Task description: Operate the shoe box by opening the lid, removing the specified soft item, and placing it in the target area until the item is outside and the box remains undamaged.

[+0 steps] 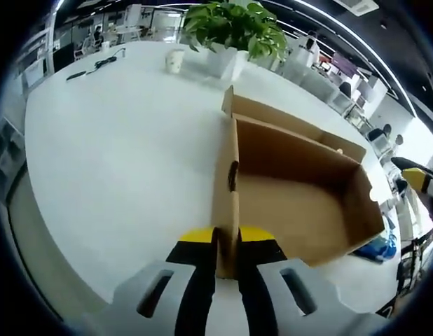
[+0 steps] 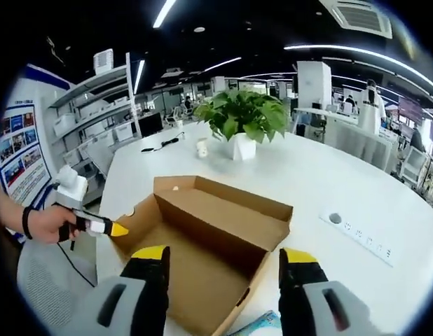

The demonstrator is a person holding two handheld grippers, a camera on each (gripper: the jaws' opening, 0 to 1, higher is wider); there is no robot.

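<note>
open brown shoe box (image 2: 209,259) on table

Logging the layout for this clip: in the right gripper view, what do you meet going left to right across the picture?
Person's hand → left hand-held gripper at the box's side → open shoe box → potted plant → socket strip set in the white table.

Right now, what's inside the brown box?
The shoe box looks empty: bare cardboard floor and walls show in both views. The near corner under the right gripper is hidden. The left gripper pinches one wall.
</note>
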